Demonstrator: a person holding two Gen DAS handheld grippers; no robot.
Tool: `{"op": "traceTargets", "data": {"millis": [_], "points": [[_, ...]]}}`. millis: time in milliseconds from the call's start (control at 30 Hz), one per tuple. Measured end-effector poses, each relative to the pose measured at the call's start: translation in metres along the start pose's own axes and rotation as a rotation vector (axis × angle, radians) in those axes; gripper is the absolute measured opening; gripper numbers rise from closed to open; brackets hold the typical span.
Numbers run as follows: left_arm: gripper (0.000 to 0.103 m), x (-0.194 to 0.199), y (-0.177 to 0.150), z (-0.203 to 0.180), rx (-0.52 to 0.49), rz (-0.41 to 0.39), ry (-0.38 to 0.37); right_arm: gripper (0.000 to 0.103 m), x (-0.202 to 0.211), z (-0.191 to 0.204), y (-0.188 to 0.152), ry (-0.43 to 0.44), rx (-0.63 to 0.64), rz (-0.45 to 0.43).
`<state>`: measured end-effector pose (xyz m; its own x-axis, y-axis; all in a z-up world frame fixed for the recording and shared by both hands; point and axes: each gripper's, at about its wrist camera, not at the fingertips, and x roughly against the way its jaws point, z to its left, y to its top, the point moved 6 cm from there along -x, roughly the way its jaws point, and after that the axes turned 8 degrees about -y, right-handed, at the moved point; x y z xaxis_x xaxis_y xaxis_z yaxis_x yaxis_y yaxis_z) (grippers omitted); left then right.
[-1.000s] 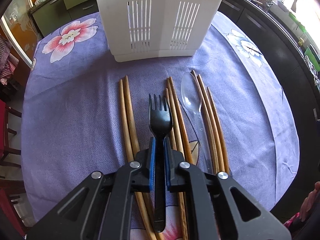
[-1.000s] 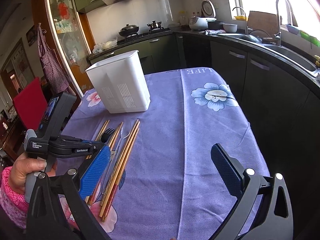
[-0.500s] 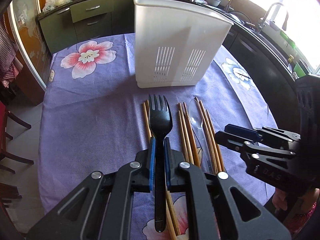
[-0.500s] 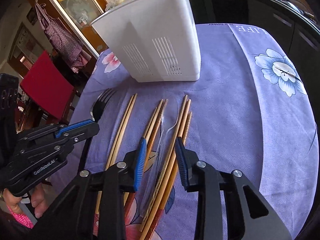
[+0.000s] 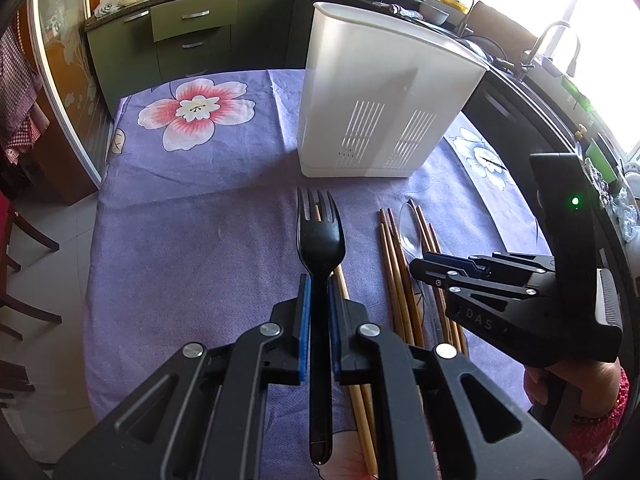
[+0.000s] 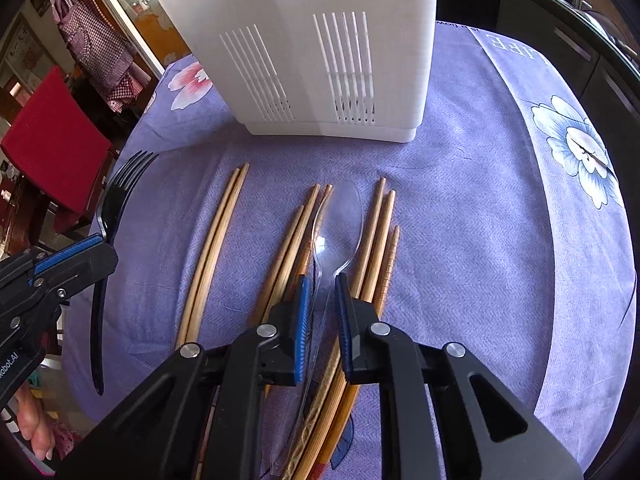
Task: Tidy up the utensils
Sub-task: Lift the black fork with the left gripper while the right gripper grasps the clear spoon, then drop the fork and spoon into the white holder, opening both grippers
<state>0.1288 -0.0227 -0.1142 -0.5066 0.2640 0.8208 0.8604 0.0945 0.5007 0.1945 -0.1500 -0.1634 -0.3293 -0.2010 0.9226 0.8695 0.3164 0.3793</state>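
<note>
Black plastic, the fork [image 5: 320, 240] sits pinched by its handle in the left claw [image 5: 319, 292], lifted off the purple surface [image 5: 200, 216] with its tines aimed at the white caddy [image 5: 384, 108]. To its right the right claw [image 5: 424, 270] is low over the chopsticks [image 5: 394, 264] that lie in pairs on the cloth.

In the right wrist view, the right claw [image 6: 321, 294] has just been closing, and its blue pads stand narrowly either side of the clear spoon [image 6: 338, 220], whose thin handle runs between them. Whether the pads already press it I cannot tell; a sliver of gap seems left. The spoon lies flat among the chopsticks [image 6: 216, 240], bowl toward the caddy [image 6: 312, 48]. The fork [image 6: 116, 196] hangs at far left.

The step in hand looks like gathering: fork secured, spoon being taken. Next, the right claw likely needs to finish its squeeze on the slim handle alone, catching no chopstick, then lift, and both pieces go over the caddy's rim.
</note>
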Motion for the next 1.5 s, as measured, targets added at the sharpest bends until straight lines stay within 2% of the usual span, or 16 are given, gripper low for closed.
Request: {"op": "traceTargets", "data": {"millis": [167, 267, 433, 567, 800, 1033, 1133, 1267, 1400, 1500], "points": [[0.008, 0.0, 0.0, 0.0, -0.001, 0.0, 0.0, 0.013, -0.002, 0.004, 0.001, -0.024, 0.015, -0.014], [0.008, 0.0, 0.001, 0.0, -0.004, -0.001, 0.002, 0.012, 0.001, 0.002, 0.001, -0.001, -0.005, -0.028], [0.008, 0.008, 0.006, -0.002, -0.006, -0.018, -0.004, 0.009, 0.035, -0.011, 0.0, 0.071, -0.052, -0.117], [0.008, 0.026, 0.019, -0.01, -0.017, -0.063, -0.024, 0.009, 0.073, -0.024, 0.001, 0.151, -0.095, -0.219], [0.008, 0.077, 0.068, -0.037, -0.048, -0.216, -0.08, 0.009, 0.127, -0.041, 0.0, 0.206, -0.13, -0.36], [0.008, 0.113, 0.146, -0.06, -0.084, -0.475, -0.112, 0.009, 0.14, -0.049, -0.007, 0.221, -0.134, -0.4], [0.008, 0.107, 0.178, -0.063, -0.099, -0.557, -0.101, 0.009, 0.141, -0.054, -0.011, 0.222, -0.14, -0.4], [0.008, 0.088, 0.211, -0.063, -0.113, -0.624, -0.073, 0.009, 0.141, -0.06, -0.014, 0.209, -0.148, -0.41], [0.008, 0.06, 0.228, -0.061, -0.124, -0.632, -0.034, 0.009, 0.146, -0.064, -0.014, 0.209, -0.152, -0.433], [0.008, 0.039, 0.228, -0.056, -0.125, -0.63, -0.006, 0.009, 0.151, -0.065, -0.012, 0.216, -0.154, -0.449]]}}
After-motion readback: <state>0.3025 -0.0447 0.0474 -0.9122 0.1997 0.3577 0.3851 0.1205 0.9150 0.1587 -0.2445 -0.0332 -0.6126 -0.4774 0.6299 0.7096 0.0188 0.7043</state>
